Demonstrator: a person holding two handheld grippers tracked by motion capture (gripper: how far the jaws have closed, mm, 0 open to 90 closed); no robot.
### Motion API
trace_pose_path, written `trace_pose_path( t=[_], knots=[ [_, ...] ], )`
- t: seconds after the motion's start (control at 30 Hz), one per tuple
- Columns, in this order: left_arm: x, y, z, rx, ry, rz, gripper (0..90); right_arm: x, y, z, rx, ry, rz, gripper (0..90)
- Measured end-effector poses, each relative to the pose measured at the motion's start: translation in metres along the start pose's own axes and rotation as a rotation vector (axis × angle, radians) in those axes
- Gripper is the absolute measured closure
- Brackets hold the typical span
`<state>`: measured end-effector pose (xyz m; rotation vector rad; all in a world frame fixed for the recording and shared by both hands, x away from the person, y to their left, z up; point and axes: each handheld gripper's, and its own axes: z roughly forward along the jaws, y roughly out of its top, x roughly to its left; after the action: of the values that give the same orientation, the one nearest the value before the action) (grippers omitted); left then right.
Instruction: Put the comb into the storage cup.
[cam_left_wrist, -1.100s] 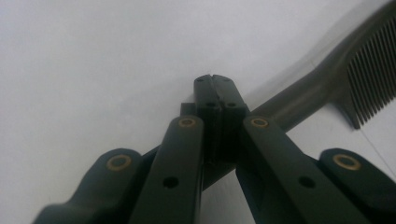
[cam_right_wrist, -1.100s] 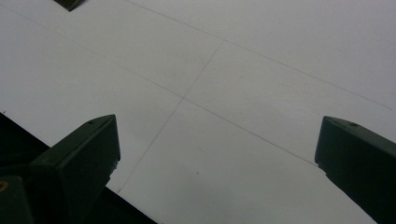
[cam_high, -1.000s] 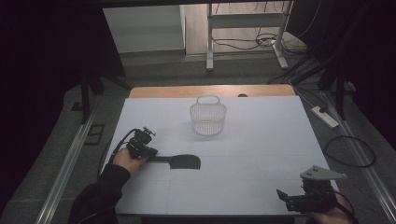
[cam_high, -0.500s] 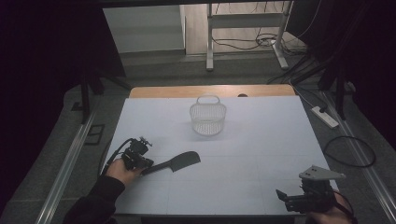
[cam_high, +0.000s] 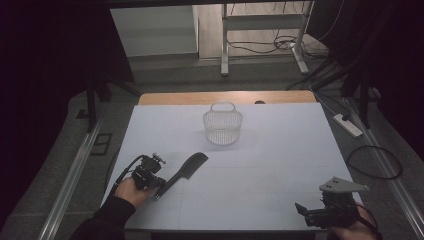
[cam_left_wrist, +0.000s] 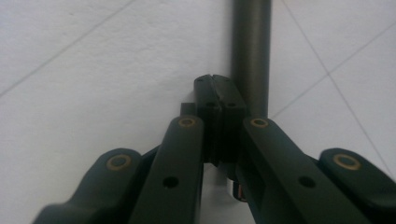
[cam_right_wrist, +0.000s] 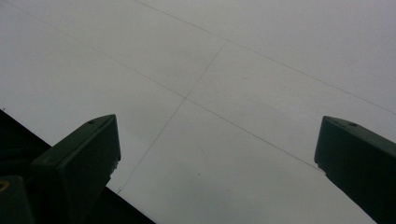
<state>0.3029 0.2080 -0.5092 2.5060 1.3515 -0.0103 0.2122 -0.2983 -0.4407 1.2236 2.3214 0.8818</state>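
A black comb (cam_high: 187, 167) lies slantwise on the white table (cam_high: 280, 155), its head toward the basket and its handle end by my left gripper (cam_high: 156, 188). In the left gripper view that gripper (cam_left_wrist: 215, 88) is shut, pads pressed together with nothing between them. The comb's dark handle (cam_left_wrist: 251, 56) runs along the outer side of its right-hand jaw, touching or nearly so. At the table's near right corner my right gripper (cam_high: 303, 210) rests low and points left. Its jaws (cam_right_wrist: 217, 125) stand wide open over bare table.
A clear mesh basket (cam_high: 223, 127) with a handle stands at the table's far middle. A wooden strip (cam_high: 225, 97) borders the far edge. A white power strip (cam_high: 348, 125) and cables lie on the floor to the right. Dark stands flank the table.
My left hand has drawn back toward the near edge. The comb swung from lying crosswise to a diagonal, its handle end following the gripper. The right gripper has kept still.
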Motion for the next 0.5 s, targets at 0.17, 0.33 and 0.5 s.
trace_pose_path(
  t=[0.17, 0.33, 0.5],
  knots=[
    [-0.0072, -0.0006, 0.0010, 0.006, -0.010, -0.002, 89.1, 0.0001, 0.0000, 0.0000, 0.000, 0.000, -0.001, 0.7],
    [-0.0077, -0.0018, -0.0005, -0.004, -0.005, -0.024, 89.1, 0.0001, 0.0000, -0.0001, -0.001, 0.001, -0.002, 0.8],
    [-0.0056, -0.0055, -0.0085, -0.057, -0.002, -0.047, 89.0, 0.0001, -0.0001, -0.0005, -0.004, 0.003, -0.003, 0.8]
  ],
)
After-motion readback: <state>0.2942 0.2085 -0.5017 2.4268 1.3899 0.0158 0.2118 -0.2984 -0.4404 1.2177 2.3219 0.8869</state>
